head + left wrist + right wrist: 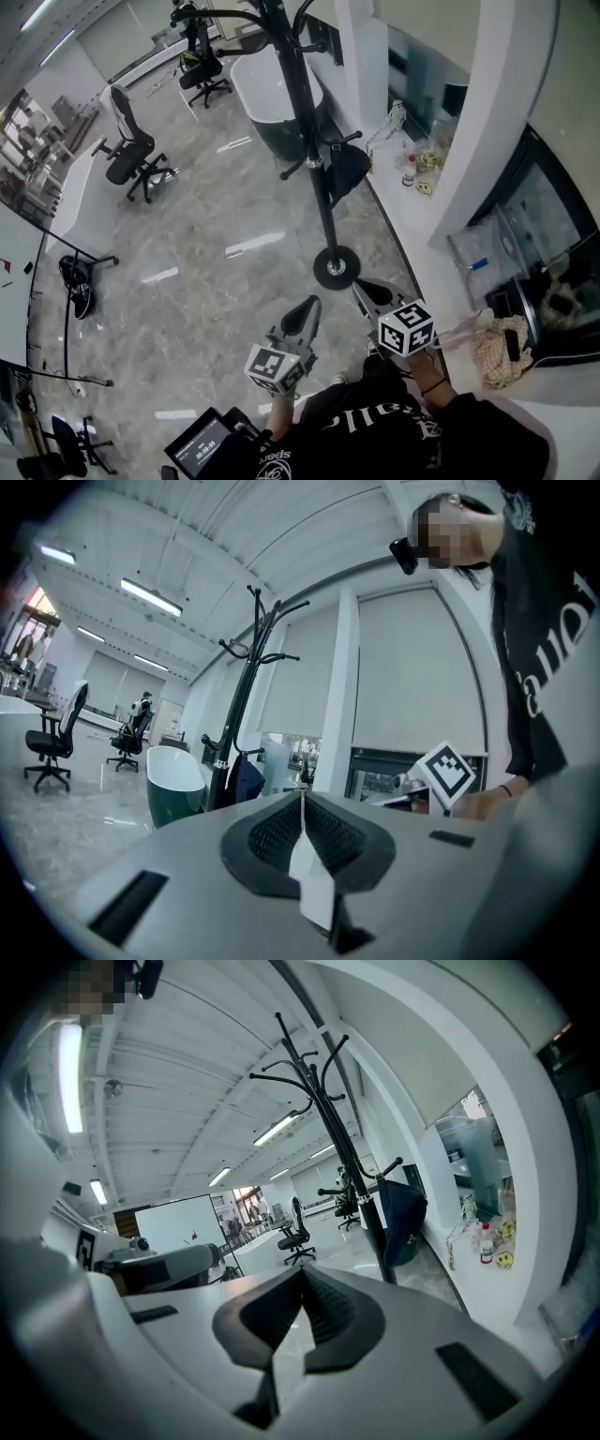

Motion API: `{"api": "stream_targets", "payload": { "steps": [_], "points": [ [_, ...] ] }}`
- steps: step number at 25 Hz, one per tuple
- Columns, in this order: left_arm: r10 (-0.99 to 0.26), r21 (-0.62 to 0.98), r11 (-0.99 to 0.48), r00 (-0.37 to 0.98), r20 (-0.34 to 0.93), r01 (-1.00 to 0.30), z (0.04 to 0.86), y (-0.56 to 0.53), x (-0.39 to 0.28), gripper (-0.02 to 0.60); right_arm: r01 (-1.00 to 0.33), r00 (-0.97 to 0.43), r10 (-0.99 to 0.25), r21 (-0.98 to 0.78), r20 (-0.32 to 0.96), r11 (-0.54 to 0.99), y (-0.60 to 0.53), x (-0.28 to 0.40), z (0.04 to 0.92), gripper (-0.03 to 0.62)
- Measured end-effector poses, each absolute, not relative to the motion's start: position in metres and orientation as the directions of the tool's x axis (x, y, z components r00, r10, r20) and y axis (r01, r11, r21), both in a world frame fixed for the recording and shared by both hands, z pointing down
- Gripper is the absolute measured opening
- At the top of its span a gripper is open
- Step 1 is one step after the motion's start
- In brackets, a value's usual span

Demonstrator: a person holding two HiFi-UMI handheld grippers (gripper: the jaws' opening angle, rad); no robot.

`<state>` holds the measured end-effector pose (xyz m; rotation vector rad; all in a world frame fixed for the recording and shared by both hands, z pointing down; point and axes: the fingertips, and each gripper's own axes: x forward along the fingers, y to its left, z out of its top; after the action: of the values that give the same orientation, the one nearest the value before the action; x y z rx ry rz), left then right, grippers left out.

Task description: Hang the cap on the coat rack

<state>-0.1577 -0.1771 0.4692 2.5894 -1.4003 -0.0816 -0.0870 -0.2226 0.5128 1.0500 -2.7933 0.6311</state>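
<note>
A dark navy cap (349, 169) hangs on a low hook of the black coat rack (305, 122), whose round base (336, 267) stands on the grey floor. The left gripper view shows the cap (246, 778) beside the rack pole (239, 714); the right gripper view has the cap (405, 1215) hanging from the rack (337, 1119). My left gripper (305, 317) and right gripper (367, 292) are held side by side, short of the base, both pointing toward the rack. Each has its pads together with nothing between them. Neither touches the cap or the rack.
A green-and-white tub (272, 94) stands behind the rack. Black office chairs (131, 155) are at the left. A white ledge (398, 202) with small bottles runs along the right, by a white pillar (487, 103). A woven bag (497, 352) lies at the right.
</note>
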Motion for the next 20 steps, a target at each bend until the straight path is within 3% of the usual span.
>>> {"api": "stream_targets", "payload": {
  "steps": [10,20],
  "points": [
    [-0.800,0.244,-0.565,0.596,0.072,-0.788,0.501,-0.089,-0.198,0.006,-0.691,-0.717,-0.653,-0.372,0.243,0.620,-0.129,-0.117,0.529,0.017],
    [-0.787,0.245,-0.592,0.616,0.031,-0.768,0.493,-0.055,-0.185,0.005,-0.705,-0.706,-0.661,-0.343,0.253,0.621,-0.085,-0.105,0.523,0.017]
  ]
}}
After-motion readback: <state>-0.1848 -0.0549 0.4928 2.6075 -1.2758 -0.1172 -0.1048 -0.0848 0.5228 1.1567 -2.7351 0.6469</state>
